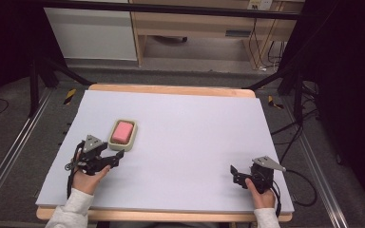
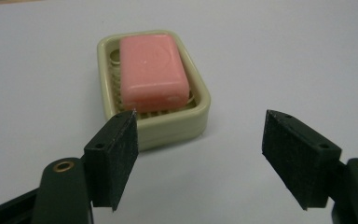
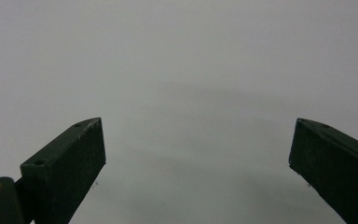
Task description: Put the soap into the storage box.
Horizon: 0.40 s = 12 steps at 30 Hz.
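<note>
Left gripper [image 1: 116, 158] is sitting just short of the dish [image 2: 168, 126], jaws gaping wide and holding nothing, aimed along its length; probably lining up to straddle the soap [image 2: 153, 70]. Soap is lying flat inside the dish, left-centre on the mat [image 1: 195, 142]. Right gripper [image 1: 235, 173] is idling well apart near the right edge, jaws also spread wide, gripping nothing, facing bare mat.

Your left gripper [image 1: 115, 157] sat just beside the cream soap dish [image 1: 130, 141], pink soap [image 1: 122, 131] lying in it, left half of the white mat [image 1: 195, 137]. Your right gripper [image 1: 235, 173] was well apart, near the mat's front right corner, pointing left.
</note>
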Tool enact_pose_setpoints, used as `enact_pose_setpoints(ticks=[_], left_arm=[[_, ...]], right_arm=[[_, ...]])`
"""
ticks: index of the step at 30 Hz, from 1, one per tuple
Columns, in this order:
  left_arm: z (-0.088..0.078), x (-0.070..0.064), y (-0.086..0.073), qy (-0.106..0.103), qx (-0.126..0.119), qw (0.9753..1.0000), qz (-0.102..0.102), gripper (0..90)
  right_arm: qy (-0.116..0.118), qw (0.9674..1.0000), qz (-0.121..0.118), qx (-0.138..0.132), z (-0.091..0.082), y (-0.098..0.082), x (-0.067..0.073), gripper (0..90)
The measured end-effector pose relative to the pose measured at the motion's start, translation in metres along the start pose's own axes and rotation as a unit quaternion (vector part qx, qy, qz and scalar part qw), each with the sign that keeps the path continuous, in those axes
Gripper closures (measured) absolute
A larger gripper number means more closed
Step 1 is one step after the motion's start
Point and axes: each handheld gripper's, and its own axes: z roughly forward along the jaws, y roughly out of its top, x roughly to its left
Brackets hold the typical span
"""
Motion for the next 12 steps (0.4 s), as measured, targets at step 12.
enact_pose_setpoints(ticks=[12], left_arm=[[-0.010, 0.012, -0.023, 0.007, 0.012, 0.9999, -0.003, 25.3]], right_arm=[[-0.005, 1.0000, 0.002, 0.004, -0.001, -0.003, -0.003, 4.0]])
